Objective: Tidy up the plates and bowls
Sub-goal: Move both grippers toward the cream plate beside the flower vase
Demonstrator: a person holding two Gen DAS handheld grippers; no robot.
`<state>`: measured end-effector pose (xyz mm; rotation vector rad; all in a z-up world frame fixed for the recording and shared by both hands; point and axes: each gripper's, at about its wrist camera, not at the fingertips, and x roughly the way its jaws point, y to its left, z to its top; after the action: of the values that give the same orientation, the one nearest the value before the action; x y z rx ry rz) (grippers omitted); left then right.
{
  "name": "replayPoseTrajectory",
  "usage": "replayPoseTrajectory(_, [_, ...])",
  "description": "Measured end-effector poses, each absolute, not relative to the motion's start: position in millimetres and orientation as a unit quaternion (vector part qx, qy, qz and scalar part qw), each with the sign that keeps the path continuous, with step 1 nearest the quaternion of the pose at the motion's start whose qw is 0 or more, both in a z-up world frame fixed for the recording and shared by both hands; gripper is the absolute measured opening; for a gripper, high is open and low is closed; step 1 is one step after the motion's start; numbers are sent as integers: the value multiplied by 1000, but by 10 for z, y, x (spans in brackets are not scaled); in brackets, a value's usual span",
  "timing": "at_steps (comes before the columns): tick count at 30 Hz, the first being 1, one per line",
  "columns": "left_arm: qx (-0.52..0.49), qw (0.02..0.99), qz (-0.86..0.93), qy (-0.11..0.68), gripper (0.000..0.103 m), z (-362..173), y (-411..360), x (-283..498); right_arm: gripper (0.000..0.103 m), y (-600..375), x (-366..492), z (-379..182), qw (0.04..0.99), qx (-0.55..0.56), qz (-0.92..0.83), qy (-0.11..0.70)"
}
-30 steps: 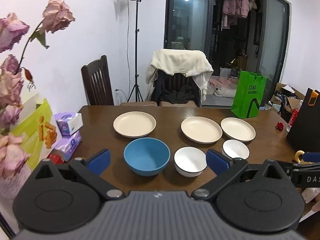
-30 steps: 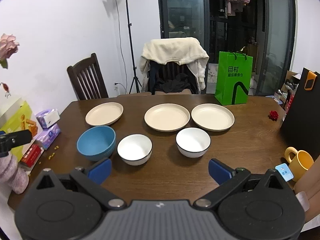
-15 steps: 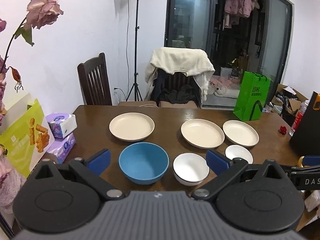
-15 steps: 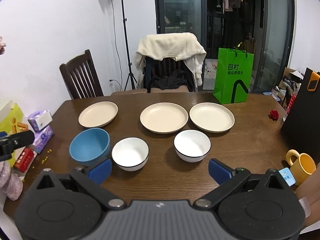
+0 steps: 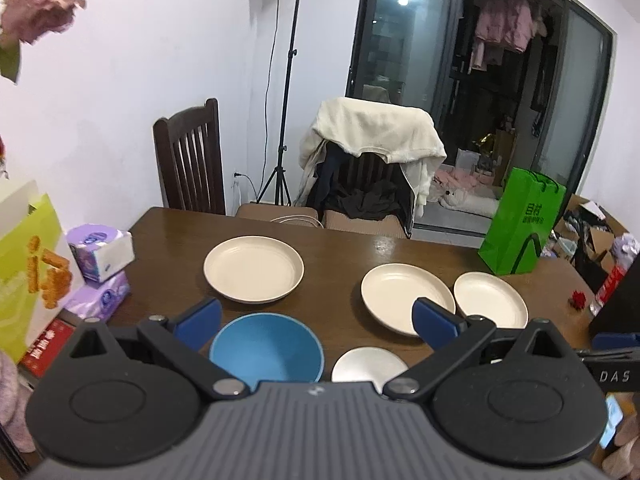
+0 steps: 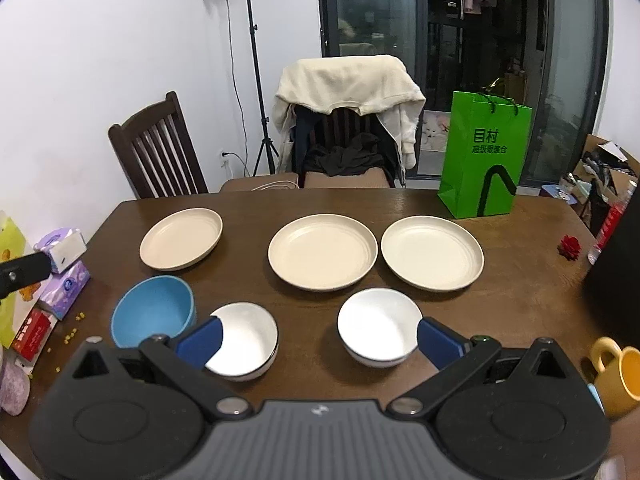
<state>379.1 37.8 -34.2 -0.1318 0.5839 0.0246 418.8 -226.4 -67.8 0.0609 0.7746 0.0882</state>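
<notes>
1. Three cream plates sit in a row across the far half of the brown table (image 6: pixel 500 304): the left plate (image 6: pixel 181 238) at 10 o'clock from the table's middle, the middle plate (image 6: pixel 322 251) at 12 o'clock, the right plate (image 6: pixel 432 253) at 2 o'clock.
2. Three bowls form a nearer row: the blue bowl (image 6: pixel 154 310) at 8 o'clock, the left white bowl (image 6: pixel 246 338) just beside it, and the right white bowl (image 6: pixel 378 325) apart from both, toward 5 o'clock.
3. All six dishes rest upright and separate; none is stacked.
4. Right gripper (image 6: pixel 319 339) hovers over the near table edge, its blue fingers spread wide and holding nothing, one fingertip in front of each white bowl.
5. Left gripper (image 5: pixel 318 318) is likewise spread wide and empty, above the blue bowl (image 5: pixel 266 350), with the left plate (image 5: pixel 253 269) at 11 o'clock beyond it.
6. Off to the sides stand a green paper bag (image 6: pixel 484 160) at 1 o'clock, a yellow mug (image 6: pixel 618 376) at 4 o'clock, and purple tissue packs (image 6: pixel 66 270) at 9 o'clock.
7. Beyond the table's far edge, a chair draped with a cream garment (image 6: pixel 348 84) stands at 12 o'clock.
</notes>
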Motion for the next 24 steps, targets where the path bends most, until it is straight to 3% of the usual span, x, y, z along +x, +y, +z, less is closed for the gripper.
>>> replayPoseTrajectory(24, [-92,932,106,333,103,-568,198,4836,103,-2273,5753,-1053,898,-6,145,416])
